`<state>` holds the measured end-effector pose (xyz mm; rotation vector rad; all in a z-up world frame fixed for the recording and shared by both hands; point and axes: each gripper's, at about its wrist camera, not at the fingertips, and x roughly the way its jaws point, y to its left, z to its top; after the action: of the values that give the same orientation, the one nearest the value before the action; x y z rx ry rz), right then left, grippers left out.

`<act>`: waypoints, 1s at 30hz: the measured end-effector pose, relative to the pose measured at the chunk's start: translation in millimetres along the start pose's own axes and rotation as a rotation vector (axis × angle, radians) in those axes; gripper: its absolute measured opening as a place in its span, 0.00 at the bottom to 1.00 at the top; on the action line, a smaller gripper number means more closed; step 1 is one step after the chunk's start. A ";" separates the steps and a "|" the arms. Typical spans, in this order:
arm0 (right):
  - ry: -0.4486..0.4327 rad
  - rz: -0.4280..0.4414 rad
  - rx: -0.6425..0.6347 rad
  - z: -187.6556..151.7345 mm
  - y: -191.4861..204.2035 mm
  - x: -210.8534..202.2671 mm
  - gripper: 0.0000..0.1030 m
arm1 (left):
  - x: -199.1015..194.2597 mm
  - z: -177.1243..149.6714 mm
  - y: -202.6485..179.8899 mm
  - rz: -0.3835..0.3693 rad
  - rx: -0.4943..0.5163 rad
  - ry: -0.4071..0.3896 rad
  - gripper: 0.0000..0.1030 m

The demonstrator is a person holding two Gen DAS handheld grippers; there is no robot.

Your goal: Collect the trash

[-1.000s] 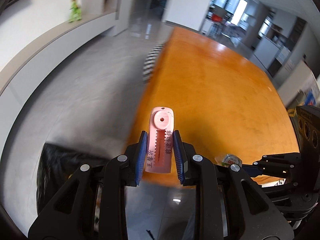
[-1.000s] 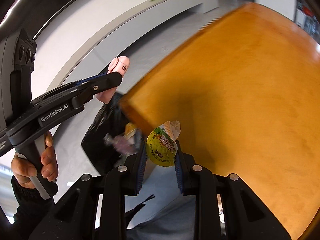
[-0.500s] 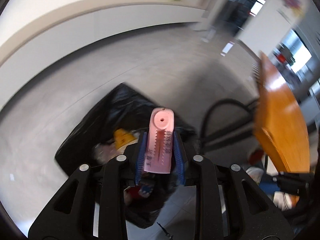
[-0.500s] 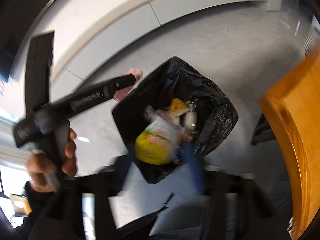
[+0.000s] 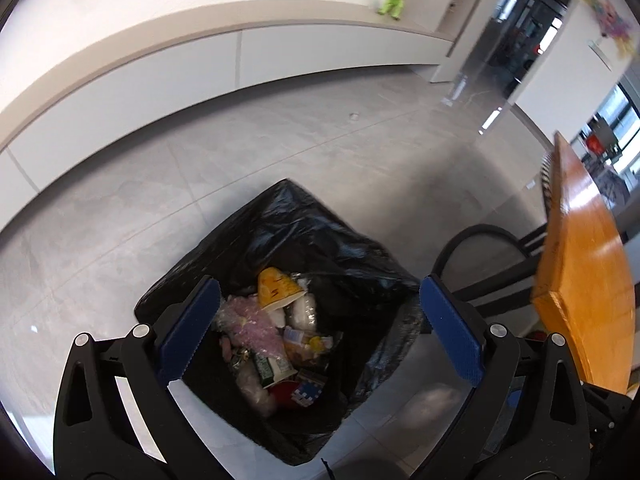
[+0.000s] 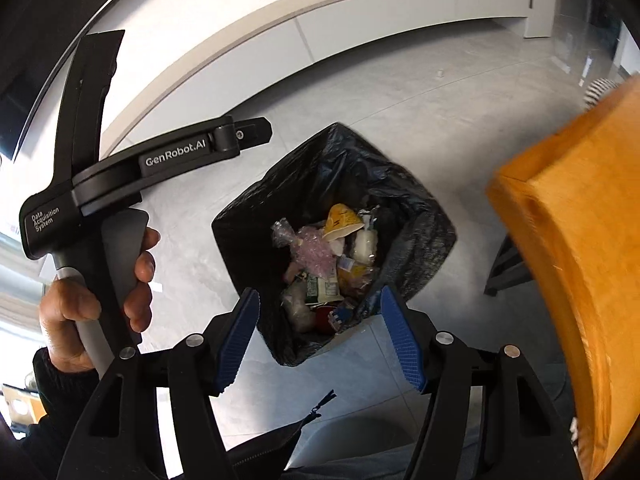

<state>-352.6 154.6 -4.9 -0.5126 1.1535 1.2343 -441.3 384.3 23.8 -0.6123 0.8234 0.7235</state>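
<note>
Item: left gripper [image 5: 320, 330]. Jaws spread wide, nothing between them; poised directly above the mouth of the bin, presumably so that whatever is let go falls straight in.

Item: right gripper [image 6: 320, 338]. Jaws likewise apart and empty; held above the near rim of the same bin, aimed down into it.

Item: left hand [image 6: 94, 300]. Wrapped round the grey handle of the left gripper, seen from the right wrist view, just left of the bin.

Item: trash bin [image 5: 348, 248]. Black liner, standing on the grey tiled floor [image 5: 200, 184] just beside the bench corner, likely placed there for a short carry from bench edge to bin.

Item: trash inside bin. Yellow cup [image 5: 276, 288] tipped on its side toward the far wall; pink crinkled wrapper [image 5: 256, 326] beside it; green-labelled packet [image 5: 272, 368] and red-and-blue piece [image 5: 306, 390] nearer the front. Further pieces too jumbled to name.

Item: bench [image 6: 580, 240]. Orange wooden top, corner overhanging to the right of the bin; no trash visible on the part in view.

Status, as judged: drop step complete for both grippers; next, back to the bench for any remaining pieces.
</note>
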 end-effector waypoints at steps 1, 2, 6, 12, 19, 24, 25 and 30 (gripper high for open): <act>-0.012 -0.005 0.008 -1.7 -3.4 -4.7 0.67 | -1.5 0.3 -6.9 -0.007 0.015 -0.003 0.94; -0.030 -0.014 0.019 -4.5 -9.0 -11.8 0.69 | -2.8 0.4 -15.3 -0.013 0.033 -0.006 0.94; -0.093 -0.049 0.063 -17.4 -34.0 -39.2 0.77 | -7.6 1.6 -57.1 -0.050 0.119 -0.012 0.94; -0.197 -0.158 0.168 -46.8 -88.2 -91.4 0.82 | -12.1 -1.5 -128.7 -0.136 0.231 -0.009 0.94; -0.274 -0.299 0.371 -90.5 -170.9 -139.9 0.83 | -5.1 -18.8 -248.2 -0.255 0.423 0.024 0.94; -0.314 -0.409 0.524 -127.8 -230.3 -168.1 0.83 | 1.4 -38.1 -334.0 -0.331 0.566 0.034 0.94; -0.319 -0.443 0.558 -137.0 -244.5 -174.1 0.83 | 3.7 -42.7 -350.7 -0.344 0.592 0.035 0.94; -0.339 -0.557 0.680 -170.3 -297.7 -193.9 0.83 | 16.4 -62.6 -421.4 -0.405 0.688 0.062 0.94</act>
<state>-130.9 -170.0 22.5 -0.0821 0.9689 0.3814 -136.6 88.6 62.3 -0.1639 0.9036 0.0300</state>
